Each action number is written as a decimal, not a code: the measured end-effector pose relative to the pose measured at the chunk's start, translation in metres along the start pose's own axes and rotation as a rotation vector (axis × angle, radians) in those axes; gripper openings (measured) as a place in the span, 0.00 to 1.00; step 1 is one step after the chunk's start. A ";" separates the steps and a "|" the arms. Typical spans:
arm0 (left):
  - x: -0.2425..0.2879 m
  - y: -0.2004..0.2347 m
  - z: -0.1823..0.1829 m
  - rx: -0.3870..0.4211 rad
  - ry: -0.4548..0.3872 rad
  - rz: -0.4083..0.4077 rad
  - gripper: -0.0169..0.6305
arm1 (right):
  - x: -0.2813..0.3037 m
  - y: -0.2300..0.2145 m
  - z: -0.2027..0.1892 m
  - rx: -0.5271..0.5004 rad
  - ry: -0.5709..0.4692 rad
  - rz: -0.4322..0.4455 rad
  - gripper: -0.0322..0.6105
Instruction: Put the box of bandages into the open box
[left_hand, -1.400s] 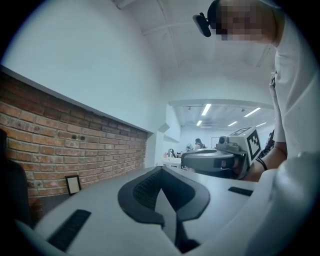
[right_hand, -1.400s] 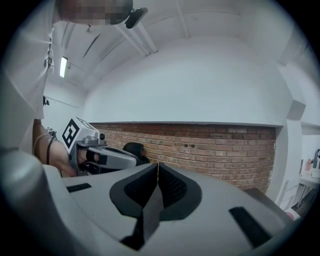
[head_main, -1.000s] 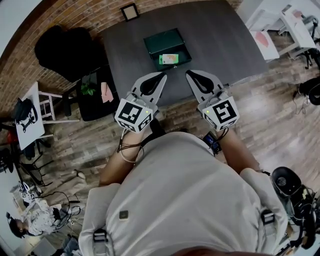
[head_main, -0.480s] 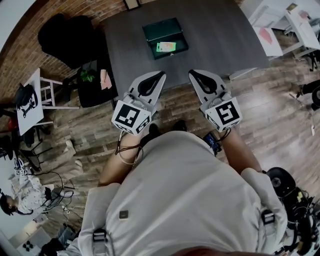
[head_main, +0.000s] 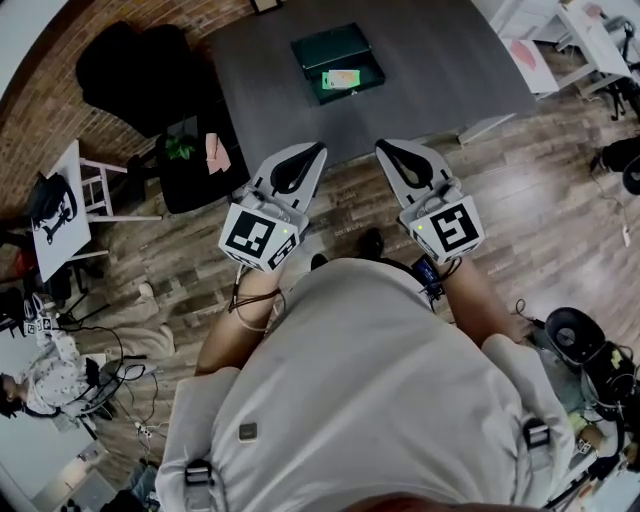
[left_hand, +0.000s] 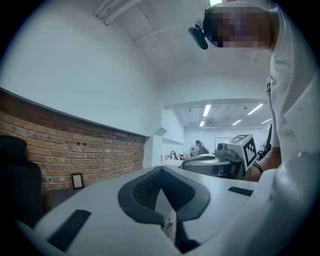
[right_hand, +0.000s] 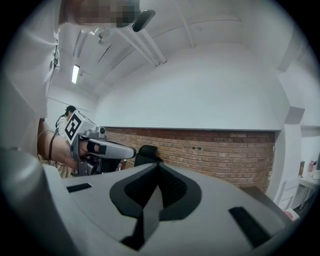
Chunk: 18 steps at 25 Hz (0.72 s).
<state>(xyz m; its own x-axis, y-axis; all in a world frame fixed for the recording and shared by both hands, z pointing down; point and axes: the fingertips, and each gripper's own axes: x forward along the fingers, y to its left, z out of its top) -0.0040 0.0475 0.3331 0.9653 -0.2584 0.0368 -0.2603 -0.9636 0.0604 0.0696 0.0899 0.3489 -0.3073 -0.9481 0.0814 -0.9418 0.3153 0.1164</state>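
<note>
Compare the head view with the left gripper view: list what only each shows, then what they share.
Only the head view: the grey table, the open box with the box of bandages in it, the wooden floor. Only the left gripper view: ceiling lights. Both: the brick wall, the left hand-held gripper and the right hand-held gripper, each shut.

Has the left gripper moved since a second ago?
Yes: the left gripper has drawn back from over the table to its near edge.
</note>
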 end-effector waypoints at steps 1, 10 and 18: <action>-0.010 0.002 0.001 -0.004 -0.001 -0.002 0.05 | 0.003 0.011 0.002 -0.002 0.002 -0.003 0.08; -0.086 0.010 0.001 -0.006 -0.015 -0.038 0.05 | 0.011 0.093 0.013 -0.007 -0.009 -0.033 0.08; -0.126 0.005 -0.006 -0.007 -0.020 -0.081 0.05 | 0.008 0.140 0.015 0.007 0.009 -0.066 0.08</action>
<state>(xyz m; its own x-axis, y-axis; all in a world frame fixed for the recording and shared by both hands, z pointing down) -0.1275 0.0756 0.3350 0.9834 -0.1811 0.0115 -0.1815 -0.9810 0.0692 -0.0666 0.1256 0.3507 -0.2430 -0.9665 0.0828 -0.9611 0.2514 0.1147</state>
